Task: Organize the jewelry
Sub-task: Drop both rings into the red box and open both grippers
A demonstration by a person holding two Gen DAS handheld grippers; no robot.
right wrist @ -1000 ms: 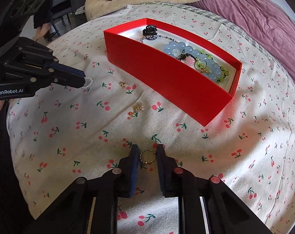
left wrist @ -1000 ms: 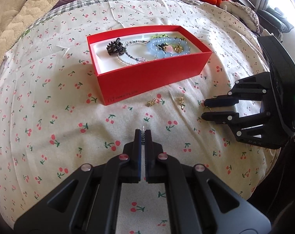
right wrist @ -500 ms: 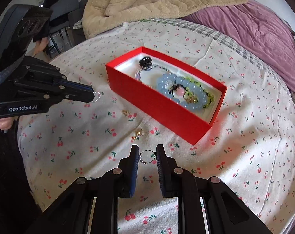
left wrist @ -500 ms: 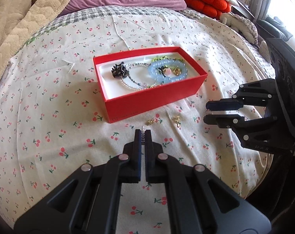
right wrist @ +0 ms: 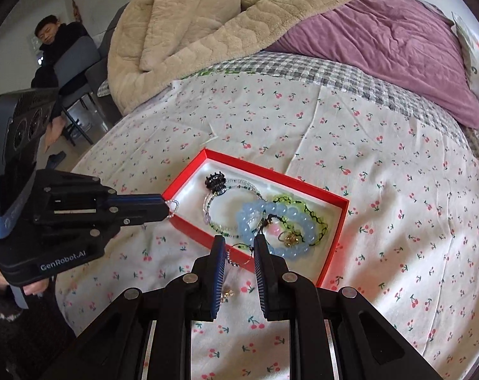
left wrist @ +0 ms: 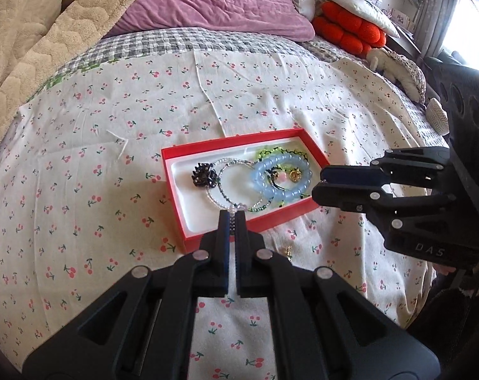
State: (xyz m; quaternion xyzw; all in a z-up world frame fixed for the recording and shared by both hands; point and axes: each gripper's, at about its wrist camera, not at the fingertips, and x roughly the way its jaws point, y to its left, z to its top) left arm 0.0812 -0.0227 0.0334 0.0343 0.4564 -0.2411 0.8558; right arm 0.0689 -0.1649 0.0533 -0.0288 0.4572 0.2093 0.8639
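I am working from the left side across. My left gripper (left wrist: pixel 232 218) is clamping fully shut on a small bead chain (right wrist: pixel 173 206); in the right wrist view a short loop of pale beads is hanging out of its tip, just at the near-left corner of the red box (left wrist: pixel 272 220). The box is sitting on the cherry-print bed (left wrist: pixel 81 190), and it is already holding a black clip (left wrist: pixel 204 174), a clear beaded strand (left wrist: pixel 226 186), a blue bead bracelet (left wrist: pixel 282 179) and a green one (right wrist: pixel 305 209).

My right gripper (right wrist: pixel 237 255) is holding a thin ring with a short chain (right wrist: pixel 236 255); its jaws are standing only narrowly apart with the ring pinched between the pads, over the box's near wall. One small gold earring (right wrist: pixel 228 294) is lying loose on the bed just in front of the box.

I judge this as the carry step: both pieces are lifted and nearly over the box, not yet released. Next I am needing to bring each tip past the red wall and above the white lining, then part the jaws so the pieces drop inside, not onto the rim. The light chain may cling to a pad, so a wide opening is looking wise. After that, the earring is waiting.
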